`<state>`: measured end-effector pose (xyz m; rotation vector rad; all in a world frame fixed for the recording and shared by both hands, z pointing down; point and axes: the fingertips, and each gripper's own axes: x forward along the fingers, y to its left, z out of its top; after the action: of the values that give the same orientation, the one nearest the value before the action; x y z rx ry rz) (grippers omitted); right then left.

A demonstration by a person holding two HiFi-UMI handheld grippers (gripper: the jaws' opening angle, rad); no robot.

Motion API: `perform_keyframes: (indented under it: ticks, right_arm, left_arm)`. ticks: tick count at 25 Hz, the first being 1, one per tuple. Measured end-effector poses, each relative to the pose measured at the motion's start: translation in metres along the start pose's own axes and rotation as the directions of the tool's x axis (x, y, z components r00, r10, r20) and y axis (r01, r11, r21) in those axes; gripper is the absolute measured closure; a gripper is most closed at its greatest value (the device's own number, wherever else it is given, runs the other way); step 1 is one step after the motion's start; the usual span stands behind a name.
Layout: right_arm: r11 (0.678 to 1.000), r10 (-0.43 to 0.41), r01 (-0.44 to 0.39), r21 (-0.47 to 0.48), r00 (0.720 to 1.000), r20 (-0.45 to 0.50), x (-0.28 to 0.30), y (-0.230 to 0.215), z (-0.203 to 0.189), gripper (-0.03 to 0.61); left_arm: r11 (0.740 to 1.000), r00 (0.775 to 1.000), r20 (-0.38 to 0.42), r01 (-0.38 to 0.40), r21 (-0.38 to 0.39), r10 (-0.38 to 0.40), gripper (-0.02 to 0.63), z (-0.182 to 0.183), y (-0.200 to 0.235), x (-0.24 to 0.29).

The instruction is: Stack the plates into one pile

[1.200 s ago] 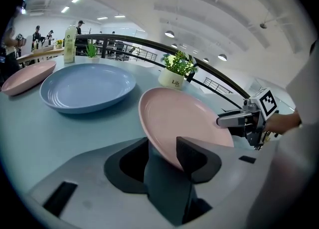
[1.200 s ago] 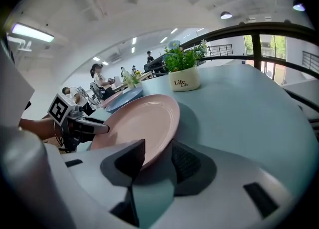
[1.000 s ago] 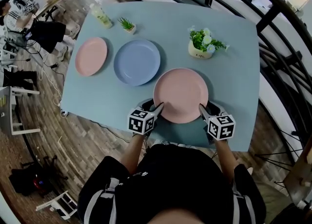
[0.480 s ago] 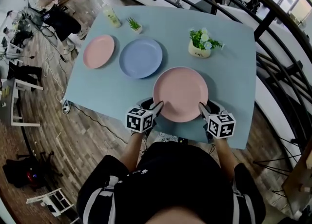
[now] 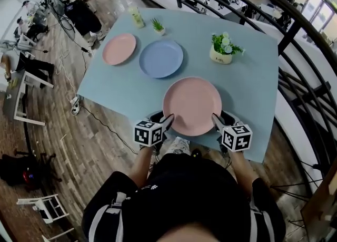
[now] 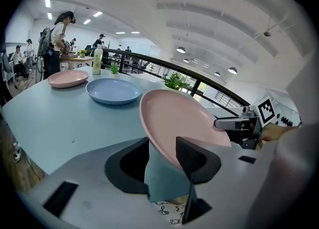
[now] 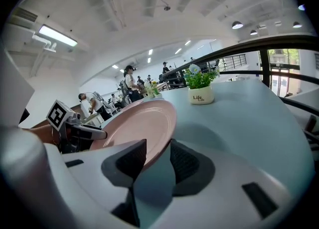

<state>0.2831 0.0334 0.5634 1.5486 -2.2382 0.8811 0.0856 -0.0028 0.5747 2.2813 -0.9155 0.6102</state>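
A large pink plate [image 5: 192, 105] is held at its near rim from both sides and hangs tilted just over the blue table [image 5: 121, 93]. My left gripper [image 5: 167, 121] is shut on the plate's left rim [image 6: 174, 118]. My right gripper [image 5: 215, 120] is shut on the right rim [image 7: 139, 125]. A blue plate [image 5: 161, 58] lies further back, with a small pink plate [image 5: 119, 49] to its left. Both also show in the left gripper view: the blue plate [image 6: 113, 91] and the small pink plate [image 6: 68, 78].
A white pot of flowers [image 5: 221, 50] stands at the back right of the table. A small green plant [image 5: 157, 25] and a bottle [image 5: 137, 17] stand at the back edge. A black railing [image 5: 295, 19] runs on the right. People sit at desks beyond the table's far left.
Both grippers have risen a little with the large pink plate between them, and it now tilts off the table. The head view has swung, so the table sits further right in it.
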Motion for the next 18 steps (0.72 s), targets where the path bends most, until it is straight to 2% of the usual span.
perform_keyframes:
  ticks: [5, 9, 14, 18]
  right_arm:
    - [0.999, 0.032, -0.032, -0.008, 0.999, 0.013, 0.011, 0.018, 0.002, 0.428]
    - [0.999, 0.031, -0.031, -0.015, 0.999, 0.01, 0.021, 0.028, 0.007, 0.427]
    - [1.0, 0.012, -0.012, 0.012, 1.0, 0.018, 0.041, 0.032, 0.023, 0.428]
    - [0.999, 0.007, -0.008, 0.034, 1.0, 0.026, 0.072, 0.041, 0.038, 0.426]
  left_arm:
    - [0.999, 1.0, 0.009, -0.024, -0.039, 0.024, 0.443, -0.01, 0.016, -0.013]
    - [0.999, 1.0, -0.003, -0.031, -0.035, 0.031, 0.443, -0.012, 0.028, -0.017]
    - [0.998, 0.999, 0.042, 0.006, -0.07, -0.003, 0.446, 0.015, 0.05, -0.017]
    - [0.999, 0.999, 0.037, 0.013, -0.04, -0.012, 0.449, 0.039, 0.085, -0.011]
